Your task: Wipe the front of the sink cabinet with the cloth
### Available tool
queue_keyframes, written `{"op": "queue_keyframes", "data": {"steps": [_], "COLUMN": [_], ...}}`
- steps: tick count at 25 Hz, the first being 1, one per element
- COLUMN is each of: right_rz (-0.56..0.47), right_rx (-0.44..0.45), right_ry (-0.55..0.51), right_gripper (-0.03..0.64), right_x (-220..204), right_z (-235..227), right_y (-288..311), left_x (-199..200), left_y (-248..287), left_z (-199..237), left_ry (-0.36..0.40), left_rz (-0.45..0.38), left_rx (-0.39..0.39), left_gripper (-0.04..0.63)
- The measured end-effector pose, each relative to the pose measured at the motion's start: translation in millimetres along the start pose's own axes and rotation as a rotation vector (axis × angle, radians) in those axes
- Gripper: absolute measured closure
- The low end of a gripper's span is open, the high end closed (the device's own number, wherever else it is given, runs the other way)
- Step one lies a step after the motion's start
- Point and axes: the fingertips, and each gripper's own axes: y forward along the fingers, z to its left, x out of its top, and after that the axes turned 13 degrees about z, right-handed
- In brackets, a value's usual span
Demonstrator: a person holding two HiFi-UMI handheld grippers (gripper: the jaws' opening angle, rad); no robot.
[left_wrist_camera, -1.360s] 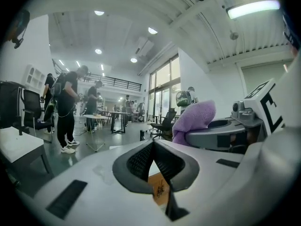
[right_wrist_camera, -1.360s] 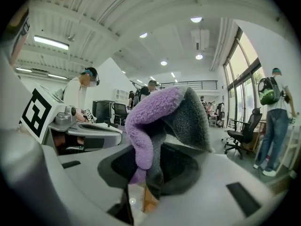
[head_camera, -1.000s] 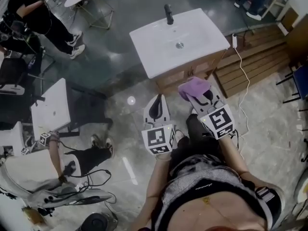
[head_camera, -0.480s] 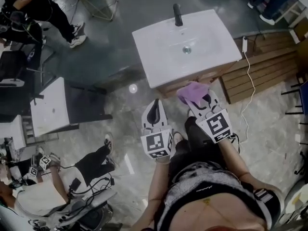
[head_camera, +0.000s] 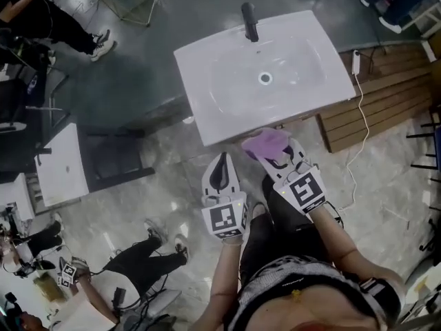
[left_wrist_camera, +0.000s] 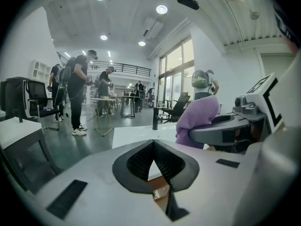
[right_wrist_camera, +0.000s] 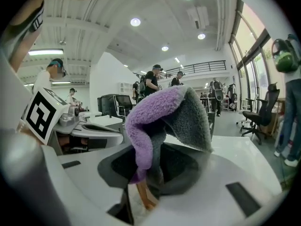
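Right gripper (head_camera: 273, 154): clenched on cloth (head_camera: 264, 142)
Left gripper (head_camera: 221, 158): closed, empty
Progress: cloth near sink cabinet (head_camera: 298, 123); wiping seemingly all left

We've got the sink (head_camera: 227, 95) straight ahead, with the faucet (head_camera: 249, 21) at its far edge and the drain (head_camera: 265, 78) in the middle of the basin. Our right gripper (head_camera: 275, 156) is at the sink's near edge, the cloth (head_camera: 264, 142) pinched in its jaws. The left gripper (head_camera: 221, 161) sits just left of it, short of the sink. Wooden slats (head_camera: 375, 105) lie right of the sink, and a table (head_camera: 62, 165) is well off to its left.
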Motion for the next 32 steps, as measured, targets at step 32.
{"op": "queue_keyframes", "data": {"steps": [32], "right_rz": [-0.171], "right_rx": [0.081], "right_ry": [-0.153], "right_gripper": [0.459], "right_x": [-212], "right_z": [55], "right_y": [213], "left_x": [-273], "left_y": [138], "left_z": [73], "left_ry": [0.016], "left_rz": [-0.036], "left_rx": [0.084], "left_gripper": [0.595]}}
